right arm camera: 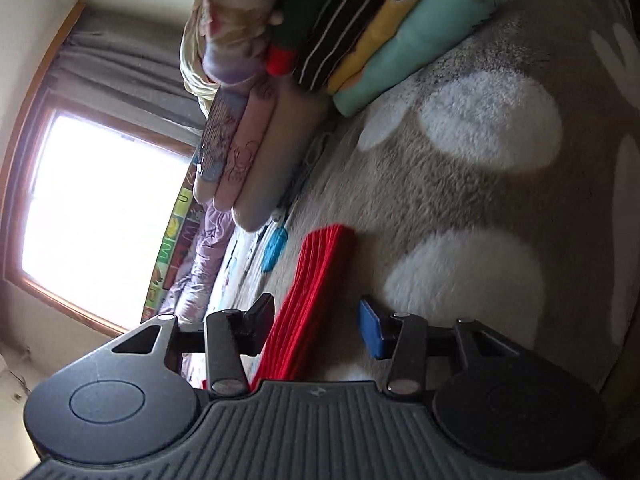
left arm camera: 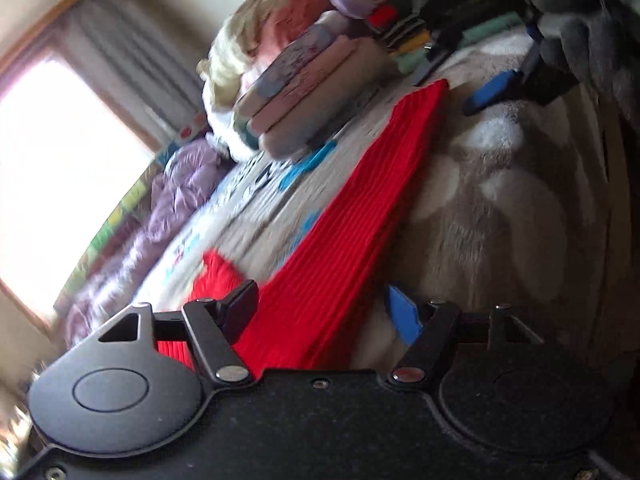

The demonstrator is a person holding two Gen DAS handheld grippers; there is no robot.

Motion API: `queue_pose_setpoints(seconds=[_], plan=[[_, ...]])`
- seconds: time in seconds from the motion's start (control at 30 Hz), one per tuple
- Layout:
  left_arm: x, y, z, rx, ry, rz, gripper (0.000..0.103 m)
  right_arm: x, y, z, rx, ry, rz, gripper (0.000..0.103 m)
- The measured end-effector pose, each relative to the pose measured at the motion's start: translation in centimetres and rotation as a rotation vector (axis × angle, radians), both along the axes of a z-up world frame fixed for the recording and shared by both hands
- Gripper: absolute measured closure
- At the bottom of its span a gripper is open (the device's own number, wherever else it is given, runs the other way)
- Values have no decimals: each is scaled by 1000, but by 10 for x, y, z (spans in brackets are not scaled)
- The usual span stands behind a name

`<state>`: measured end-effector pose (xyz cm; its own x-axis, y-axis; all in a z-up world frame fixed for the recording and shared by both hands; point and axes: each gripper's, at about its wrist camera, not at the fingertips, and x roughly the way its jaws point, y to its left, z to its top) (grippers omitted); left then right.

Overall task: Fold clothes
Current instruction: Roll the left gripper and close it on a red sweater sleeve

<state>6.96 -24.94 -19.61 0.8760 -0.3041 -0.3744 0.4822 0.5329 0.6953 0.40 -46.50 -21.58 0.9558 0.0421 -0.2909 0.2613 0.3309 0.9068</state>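
Left tongs: your jaws stand apart, the red ribbed knit garment between them, ungripped.
Right tongs: spread too, straddling its other end.
Garment: a narrow strip on the grey white-spotted fleece blanket.
Progress: folded stacks at 11 o'clock; this piece looks part-folded.

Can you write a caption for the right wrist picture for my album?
Open right gripper straddling a red ribbed garment on a spotted fleece blanket.
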Motion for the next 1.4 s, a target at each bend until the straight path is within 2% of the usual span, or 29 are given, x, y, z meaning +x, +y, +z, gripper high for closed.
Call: queue_pose_setpoints(seconds=[0.07,0.2,0.27,0.37,0.43,0.7,0.87,0.9,0.97,1.03,1.17,1.23,1.33,1.4], plan=[[4,-16,-3,39,-27,-15,35,4,-7,3,3,5,24,54],[6,-43,-8,92,-50,-51,48,6,-25,10,3,-13,45,48],[8,-55,-10,113,-55,-61,55,7,-36,8,38,-27,61,48],[10,-72,-12,142,-73,-80,61,7,-40,11,40,-38,75,48],[12,-83,-13,159,-78,-91,69,7,-43,11,49,-41,73,48],[29,-126,-15,235,-133,-113,72,-7,-62,14,54,-51,1,48],[41,-152,-20,302,-152,-120,84,-16,-69,8,86,-55,-65,47],[44,-155,-20,312,-141,-120,93,-18,-71,8,92,-62,-78,46],[51,-159,-18,307,-105,-113,97,-21,-72,6,97,-75,-106,44],[57,-157,-6,252,-55,-99,96,-26,-72,5,105,-91,-135,44],[67,-132,36,50,53,-40,96,-33,-70,5,100,-125,-158,43],[74,-114,59,-58,106,-6,96,-32,-62,13,49,-143,-138,43],[90,-74,95,-252,215,48,96,-29,-42,27,-38,-163,-93,32],[97,-42,113,-371,280,79,96,-22,-21,37,-111,-173,-17,32]])
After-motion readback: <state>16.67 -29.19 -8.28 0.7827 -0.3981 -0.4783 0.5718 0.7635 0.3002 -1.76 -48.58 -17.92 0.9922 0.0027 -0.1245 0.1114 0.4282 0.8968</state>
